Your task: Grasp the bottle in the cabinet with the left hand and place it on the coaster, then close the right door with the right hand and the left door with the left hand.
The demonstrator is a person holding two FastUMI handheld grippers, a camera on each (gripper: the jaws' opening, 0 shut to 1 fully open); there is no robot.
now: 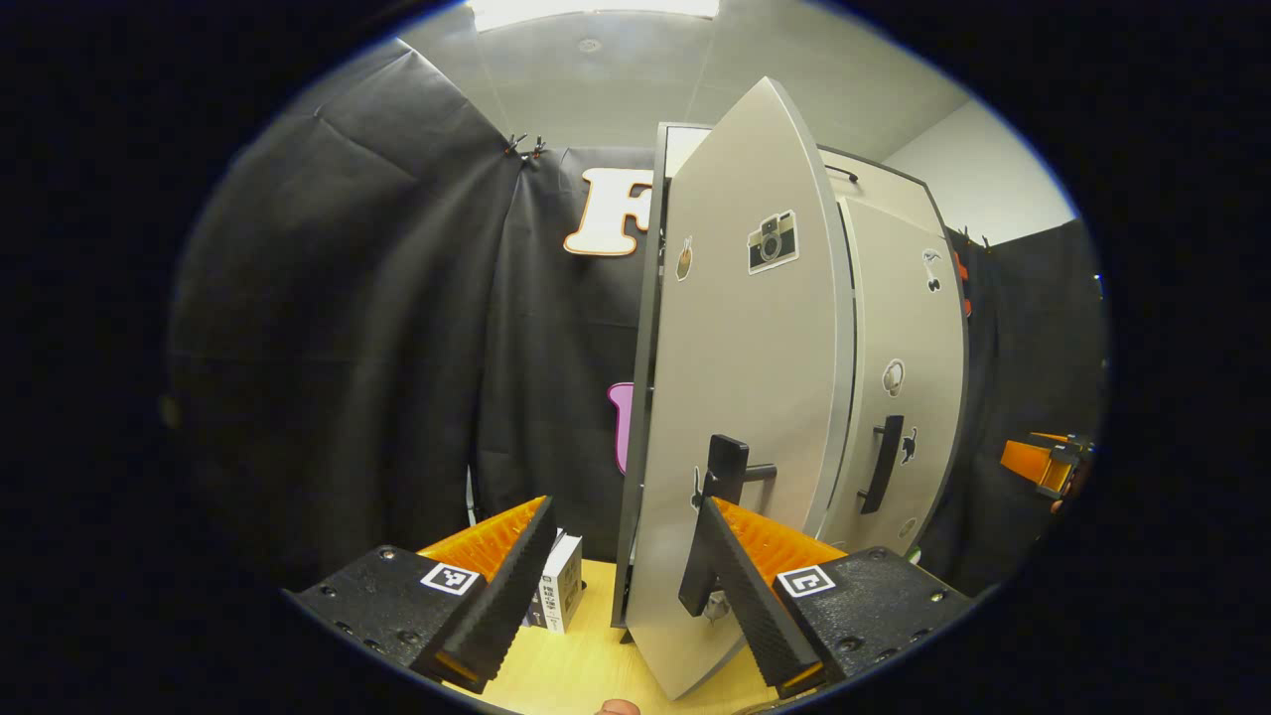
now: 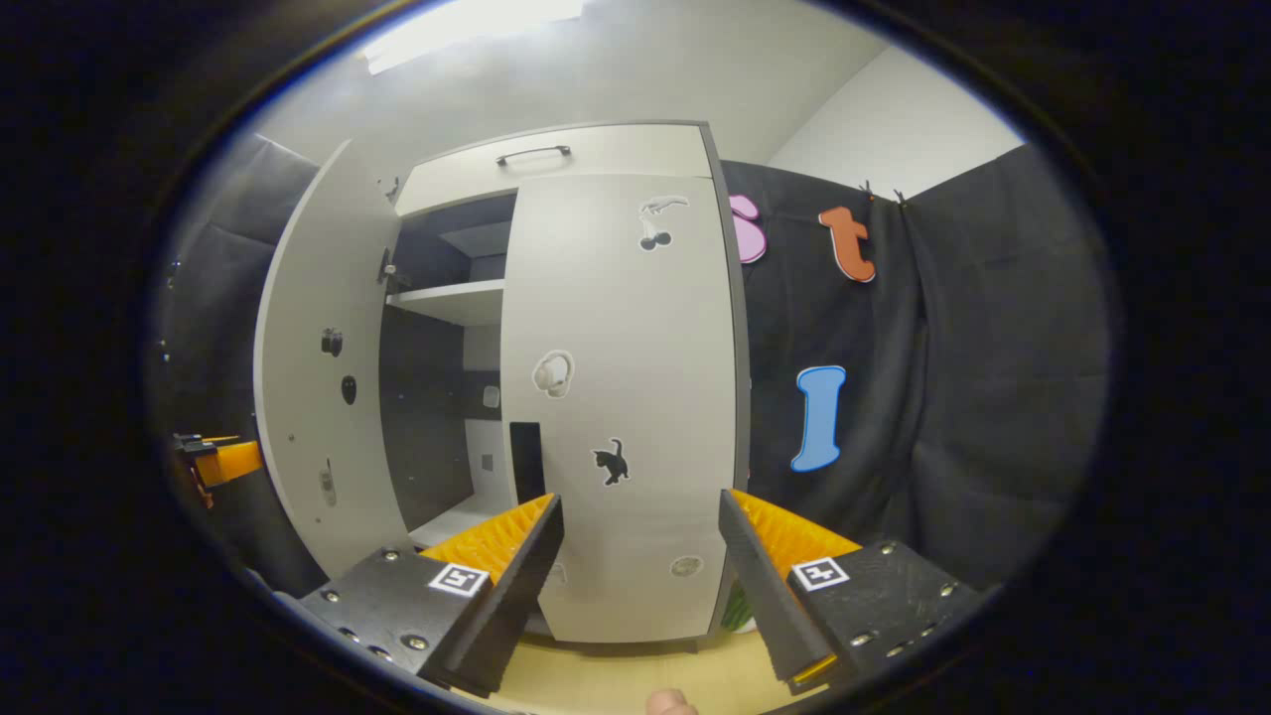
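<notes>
Doors differ: the right door (image 2: 621,397) lies flush with the cabinet (image 2: 556,154), stickers across its pale face, while the left door (image 1: 735,387) stands ajar, its dark handle (image 1: 720,477) just ahead of the left gripper (image 1: 626,571). That gripper's jaws gape wide and hold nothing. The right gripper (image 2: 640,566) is equally wide, empty, facing the closed door above the table (image 2: 596,680).

Screwed gripper (image 1: 626,586) bodies with square markers
</notes>
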